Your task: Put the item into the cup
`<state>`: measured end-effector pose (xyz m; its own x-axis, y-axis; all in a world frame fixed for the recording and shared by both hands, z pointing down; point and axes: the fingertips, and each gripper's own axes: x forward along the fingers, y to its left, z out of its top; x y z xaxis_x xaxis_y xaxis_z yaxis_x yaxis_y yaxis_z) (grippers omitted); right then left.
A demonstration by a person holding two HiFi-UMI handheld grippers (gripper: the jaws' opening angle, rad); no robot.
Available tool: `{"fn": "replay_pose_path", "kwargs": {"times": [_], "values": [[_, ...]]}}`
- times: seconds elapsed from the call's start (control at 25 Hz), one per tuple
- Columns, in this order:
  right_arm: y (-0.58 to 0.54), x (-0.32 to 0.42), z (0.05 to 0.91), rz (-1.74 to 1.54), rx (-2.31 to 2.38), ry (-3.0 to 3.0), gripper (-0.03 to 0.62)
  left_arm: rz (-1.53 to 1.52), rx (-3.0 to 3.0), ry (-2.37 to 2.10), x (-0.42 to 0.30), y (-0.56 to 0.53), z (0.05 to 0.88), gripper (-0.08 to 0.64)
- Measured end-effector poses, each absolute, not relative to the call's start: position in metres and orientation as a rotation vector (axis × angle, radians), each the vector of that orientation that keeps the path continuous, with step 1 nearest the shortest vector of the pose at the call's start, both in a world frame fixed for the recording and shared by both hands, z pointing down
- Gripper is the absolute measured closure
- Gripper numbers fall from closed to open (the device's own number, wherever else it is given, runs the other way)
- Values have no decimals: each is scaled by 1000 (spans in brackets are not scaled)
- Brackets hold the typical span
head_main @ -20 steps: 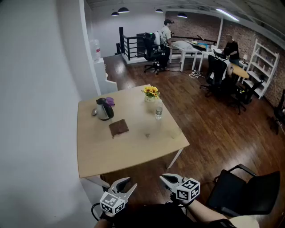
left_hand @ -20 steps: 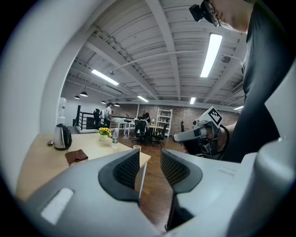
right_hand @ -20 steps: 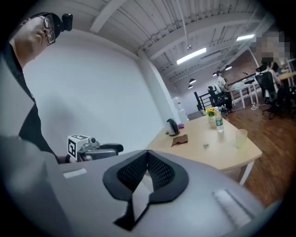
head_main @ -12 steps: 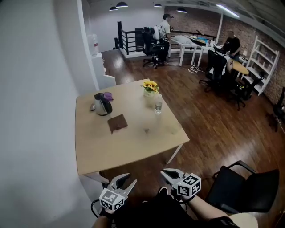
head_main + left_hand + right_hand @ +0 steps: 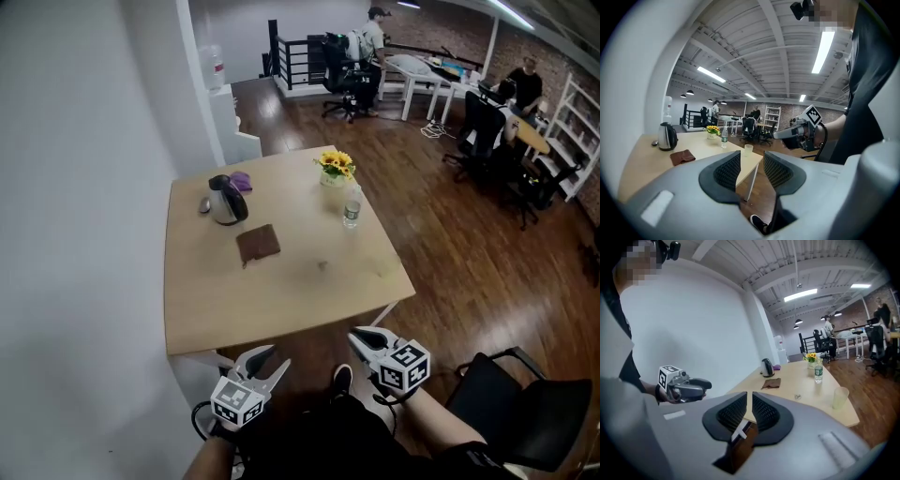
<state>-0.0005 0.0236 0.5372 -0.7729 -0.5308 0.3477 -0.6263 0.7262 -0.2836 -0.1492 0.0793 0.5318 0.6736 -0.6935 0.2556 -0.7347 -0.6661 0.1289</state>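
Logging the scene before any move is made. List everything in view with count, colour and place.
table: one, light wood, beside the white wall
kettle: one, steel and black, table's far left
purple thing: one, behind the kettle
brown folded piece: one, mid-table
flowers: one bunch, yellow, table's far right
water bottle: one, clear, just before the flowers
small item: one, colour unclear, table's middle
cup: one, pale translucent, table's right edge
chair: one, black, near right
people: two, far desks
left gripper: one, white-grey, below the table's near edge, jaws open, empty
right gripper: one, white-grey, jaws slightly apart, empty
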Motion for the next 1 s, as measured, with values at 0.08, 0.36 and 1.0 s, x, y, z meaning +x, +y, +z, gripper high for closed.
{"fn": "replay_pose_path", "kwargs": {"times": [0.08, 0.36, 1.0], "values": [[0, 0, 545, 529, 887, -2670, 537, 284, 2645, -1169, -147, 62, 538, 410], [-92, -4, 570, 343, 732, -2600, 514, 353, 2564, -1206, -133, -20, 564, 399], [-254, -20, 655, 157, 454, -2411, 485, 467, 2445, -1315, -107, -167, 597, 390]]}}
